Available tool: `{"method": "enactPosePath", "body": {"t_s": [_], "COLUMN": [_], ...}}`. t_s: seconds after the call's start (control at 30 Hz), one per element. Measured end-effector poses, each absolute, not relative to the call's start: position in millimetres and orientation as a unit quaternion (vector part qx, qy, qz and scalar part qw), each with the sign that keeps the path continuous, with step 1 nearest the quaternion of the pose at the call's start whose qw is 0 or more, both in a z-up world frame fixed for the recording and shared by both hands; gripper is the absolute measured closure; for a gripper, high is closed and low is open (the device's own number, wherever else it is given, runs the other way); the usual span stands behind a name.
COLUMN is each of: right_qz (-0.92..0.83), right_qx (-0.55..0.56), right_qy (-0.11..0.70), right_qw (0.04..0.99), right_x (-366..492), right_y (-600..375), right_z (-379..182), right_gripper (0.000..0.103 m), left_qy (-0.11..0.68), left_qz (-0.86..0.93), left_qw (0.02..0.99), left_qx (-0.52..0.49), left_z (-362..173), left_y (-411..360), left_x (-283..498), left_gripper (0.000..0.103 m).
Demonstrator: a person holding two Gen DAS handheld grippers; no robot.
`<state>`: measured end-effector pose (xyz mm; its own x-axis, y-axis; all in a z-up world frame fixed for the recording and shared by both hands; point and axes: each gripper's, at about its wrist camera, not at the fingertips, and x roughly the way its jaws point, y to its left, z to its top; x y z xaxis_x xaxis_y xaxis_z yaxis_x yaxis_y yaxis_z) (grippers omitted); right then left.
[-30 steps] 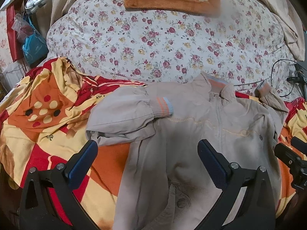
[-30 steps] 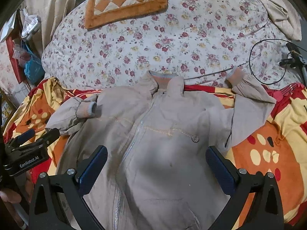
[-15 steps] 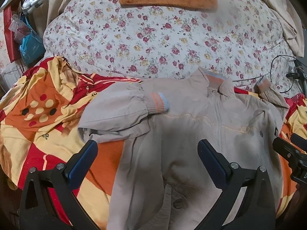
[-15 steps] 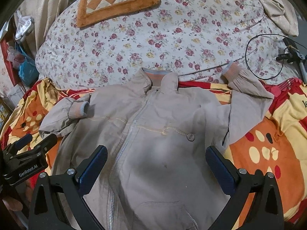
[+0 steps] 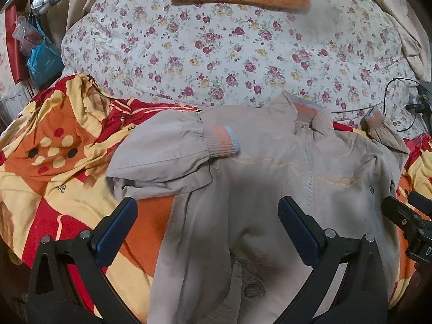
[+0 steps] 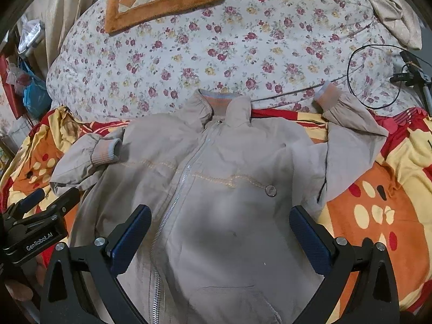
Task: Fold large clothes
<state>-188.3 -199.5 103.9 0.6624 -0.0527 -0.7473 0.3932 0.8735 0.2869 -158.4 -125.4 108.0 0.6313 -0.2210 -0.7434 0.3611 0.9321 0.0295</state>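
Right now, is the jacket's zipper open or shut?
Shut: the zipper runs closed up the jacket front to the collar.

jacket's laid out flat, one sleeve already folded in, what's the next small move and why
Probably take the right gripper, open and empty over the beige jacket, out to the far sleeve and fold it across the chest. That sleeve lies spread on the orange blanket, while the other sleeve is doubled in, cuff on the chest.

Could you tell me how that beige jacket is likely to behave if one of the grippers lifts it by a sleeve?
The jacket would probably drape limply: its thin fabric lies creased and flat. The sleeve, already bent over, would likely unfold and trail. It looks light, so it may slide on the blanket.
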Motion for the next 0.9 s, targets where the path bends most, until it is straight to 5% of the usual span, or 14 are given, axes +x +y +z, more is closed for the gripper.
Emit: {"method": "enactPosePath", "body": {"t_s": [0.9], "right_qz": [-0.104], "right_qx": [0.196], "right_qy": [0.415], "right_qw": [0.882], "right_x": [-158.2], "right_y": [-181.6], "right_z": [91.3], "right_gripper": [0.002], "left_qy": [0.416], "left_qz": [-0.140], "left_qw": [0.895], "left_qx": [0.075], "left_z": [93.5], "left_y": [-116.0], "left_x": [-136.9], "left_gripper": [0.000]}}
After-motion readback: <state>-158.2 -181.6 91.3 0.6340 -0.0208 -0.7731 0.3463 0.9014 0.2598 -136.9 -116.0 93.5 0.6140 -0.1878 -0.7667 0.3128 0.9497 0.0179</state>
